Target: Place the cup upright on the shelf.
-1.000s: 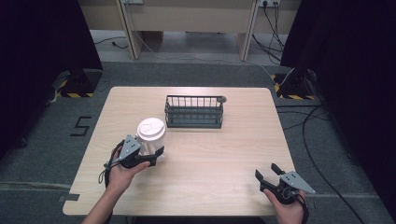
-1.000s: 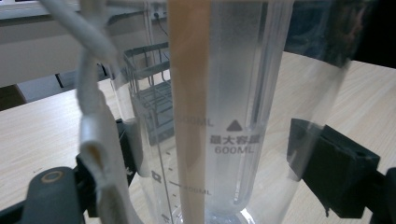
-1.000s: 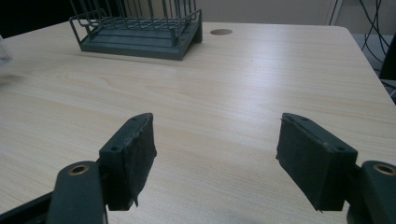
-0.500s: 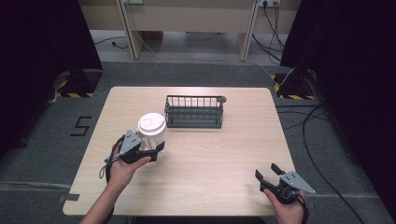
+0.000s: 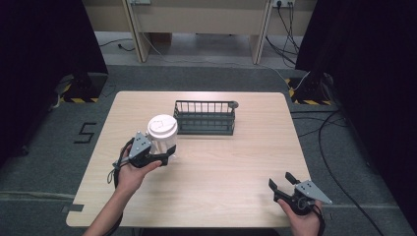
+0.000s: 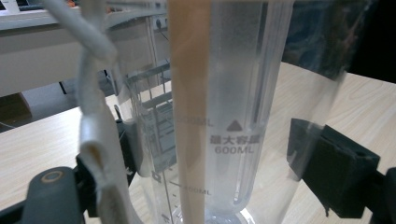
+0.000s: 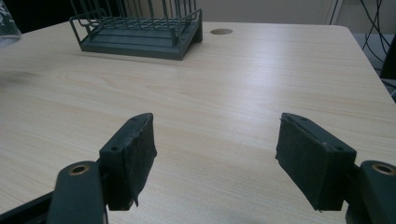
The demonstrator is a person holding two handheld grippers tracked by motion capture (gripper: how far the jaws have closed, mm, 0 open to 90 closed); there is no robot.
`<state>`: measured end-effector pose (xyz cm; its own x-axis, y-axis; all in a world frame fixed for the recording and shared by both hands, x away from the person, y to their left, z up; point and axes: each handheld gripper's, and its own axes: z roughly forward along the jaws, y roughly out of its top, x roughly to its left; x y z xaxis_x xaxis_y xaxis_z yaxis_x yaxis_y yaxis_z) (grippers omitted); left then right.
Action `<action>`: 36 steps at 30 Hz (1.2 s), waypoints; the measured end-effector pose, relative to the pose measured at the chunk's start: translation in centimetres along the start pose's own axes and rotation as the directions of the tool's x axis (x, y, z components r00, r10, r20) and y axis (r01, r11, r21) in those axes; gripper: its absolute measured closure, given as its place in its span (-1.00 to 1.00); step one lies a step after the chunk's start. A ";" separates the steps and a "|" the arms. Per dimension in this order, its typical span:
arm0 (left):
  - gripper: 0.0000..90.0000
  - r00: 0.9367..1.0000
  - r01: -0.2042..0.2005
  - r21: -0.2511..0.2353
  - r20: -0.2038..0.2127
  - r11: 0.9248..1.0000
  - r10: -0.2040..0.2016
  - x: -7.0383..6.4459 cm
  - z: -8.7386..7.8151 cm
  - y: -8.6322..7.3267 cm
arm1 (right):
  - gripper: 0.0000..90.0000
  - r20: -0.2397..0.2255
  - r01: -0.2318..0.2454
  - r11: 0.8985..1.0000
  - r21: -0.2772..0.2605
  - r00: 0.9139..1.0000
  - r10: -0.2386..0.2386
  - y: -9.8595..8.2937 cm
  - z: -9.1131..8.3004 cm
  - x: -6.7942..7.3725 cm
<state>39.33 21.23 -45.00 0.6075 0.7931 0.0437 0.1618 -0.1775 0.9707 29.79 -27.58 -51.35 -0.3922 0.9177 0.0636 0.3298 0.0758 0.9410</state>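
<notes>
Left gripper (image 5: 164,156) is sitting at the near-left part of the light wooden table (image 5: 236,162), held by the person's left hand (image 5: 130,172). Its jaws are clamping a clear plastic measuring cup with a white lid (image 5: 163,135) from both sides. In the left gripper view the transparent cup wall (image 6: 233,112) is standing upright between the two black pads (image 6: 334,175), pressed against them, with a "600ML" mark and graduation lines printed on it; a white strap-like piece (image 6: 93,116) is hanging down the cup's left side. Whether the cup base is touching the table or lifted, cannot tell.

Cup is sitting just near-left of a dark green wire rack basket (image 5: 204,117), close but apart from it. The basket is standing in the far-middle of the table, and a small round grommet hole (image 5: 234,104) is showing at its far-right corner.

Right gripper (image 5: 282,184) is resting at the near-right table edge in the person's right hand (image 5: 305,221), well apart from the cup and basket. In the right gripper view its jaws are spread wide with nothing between the pads (image 7: 133,161), bare tabletop (image 7: 243,93) showing through the gap, the basket (image 7: 140,28) far off at upper left.

Dark curtains are hanging left and right of the table, and cables (image 5: 334,132) are lying on the grey floor to the right.
</notes>
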 end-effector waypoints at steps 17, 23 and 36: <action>-0.61 1.000 -0.011 -0.006 0.005 1.000 0.011 -0.1 1.1 1.3 | -0.36 -0.001 -0.001 1.000 0.002 1.000 0.001 0.0 0.0 0.0; -0.62 1.000 -0.011 -0.007 0.004 1.000 0.011 -0.1 1.4 1.6 | -0.36 -0.003 -0.002 1.000 0.002 1.000 0.002 0.0 0.0 -0.1; -0.61 1.000 -0.012 -0.017 0.002 1.000 0.012 0.1 2.3 2.8 | -0.35 -0.003 -0.003 1.000 0.002 1.000 0.003 0.0 0.0 -0.1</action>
<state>41.65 19.51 -42.81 0.6106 0.7900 0.0546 0.1415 -0.1767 0.9740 29.84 -27.63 -51.35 -0.3933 0.9169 0.0676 0.3332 0.0736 0.9400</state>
